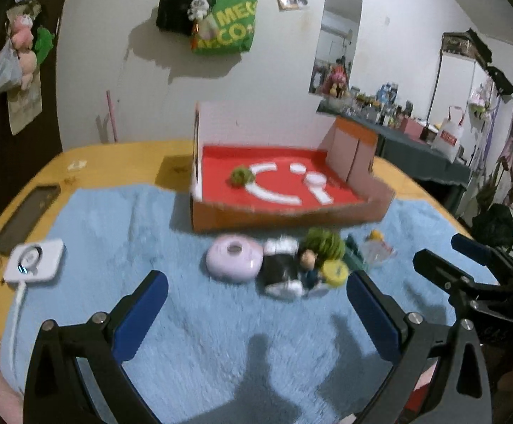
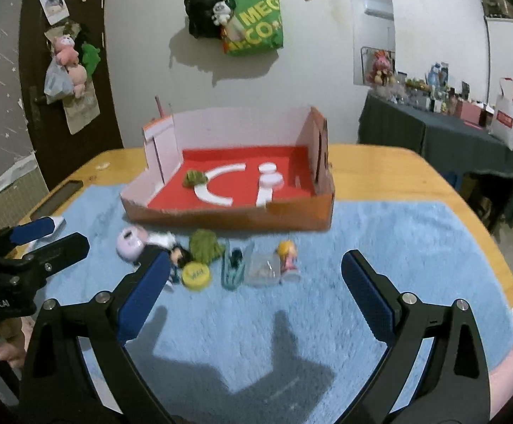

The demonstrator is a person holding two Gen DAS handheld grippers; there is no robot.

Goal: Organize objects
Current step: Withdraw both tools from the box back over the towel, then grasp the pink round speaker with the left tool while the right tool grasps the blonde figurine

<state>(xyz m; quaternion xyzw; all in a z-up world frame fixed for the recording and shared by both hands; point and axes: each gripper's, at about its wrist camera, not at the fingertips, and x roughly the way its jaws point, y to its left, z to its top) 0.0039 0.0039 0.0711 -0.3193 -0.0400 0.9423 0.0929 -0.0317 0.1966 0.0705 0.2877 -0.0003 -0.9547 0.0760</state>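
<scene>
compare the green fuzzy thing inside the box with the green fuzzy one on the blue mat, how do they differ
The green fuzzy ball in the box lies alone on the red floor of the cardboard box; the green fuzzy ball on the mat sits outside, in front of it, on the blue mat. The boxed one looks smaller, though it is farther away. The mat one is crowded by a dark-haired figurine and a yellow cap. Both are green and shaggy.

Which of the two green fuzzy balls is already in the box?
The smaller green ball, lying on the red floor of the box. The bigger one sits outside on the blue rug among the toys.
</scene>
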